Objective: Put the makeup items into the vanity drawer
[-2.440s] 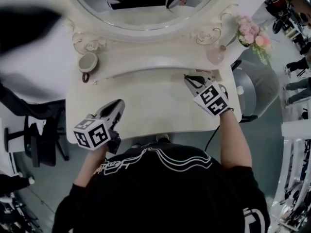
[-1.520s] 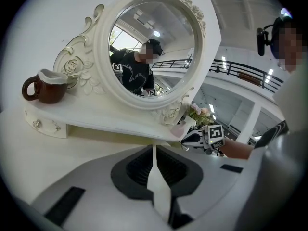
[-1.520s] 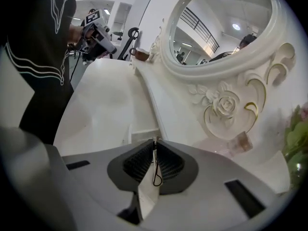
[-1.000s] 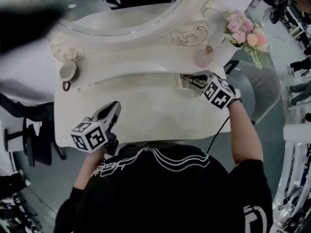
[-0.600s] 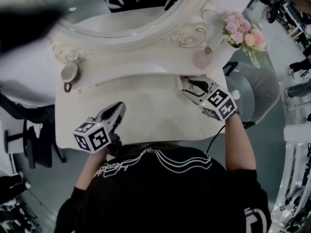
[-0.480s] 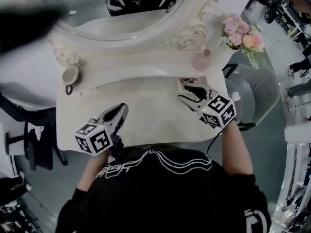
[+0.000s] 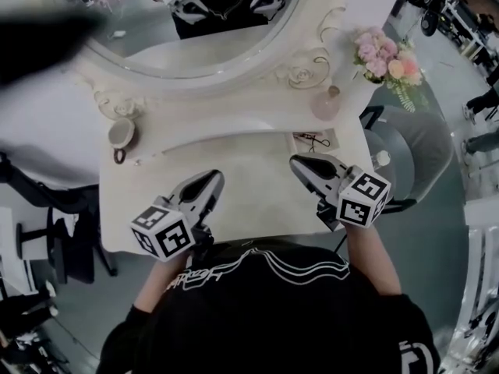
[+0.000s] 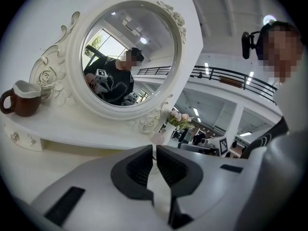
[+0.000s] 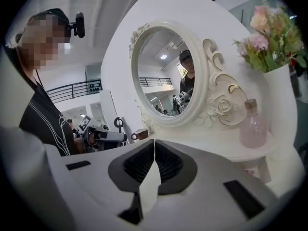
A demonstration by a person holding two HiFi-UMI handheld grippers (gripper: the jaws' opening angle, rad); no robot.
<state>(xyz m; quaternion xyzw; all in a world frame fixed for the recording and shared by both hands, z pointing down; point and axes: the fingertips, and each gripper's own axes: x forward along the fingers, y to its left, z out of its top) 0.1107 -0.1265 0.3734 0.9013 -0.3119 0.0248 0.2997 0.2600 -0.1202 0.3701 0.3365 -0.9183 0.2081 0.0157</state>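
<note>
Cream vanity top (image 7: pixel 249 166), viewed from above. Held left gripper (image 7: pixel 214 177) and right gripper (image 7: pixel 297 160) over it, both pinched together on nothing, the right only just. Glimpsed dark makeup items (image 7: pixel 310 138), seemingly, in small far-right drawer (image 7: pixel 334 142).

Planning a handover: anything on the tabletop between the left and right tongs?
Nothing. In the head view the tabletop between the left tongs and the right tongs is bare.

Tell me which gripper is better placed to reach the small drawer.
Right. The right gripper, shut and empty, sits just in front of the drawer; the left gripper is farther off to its left.
</note>
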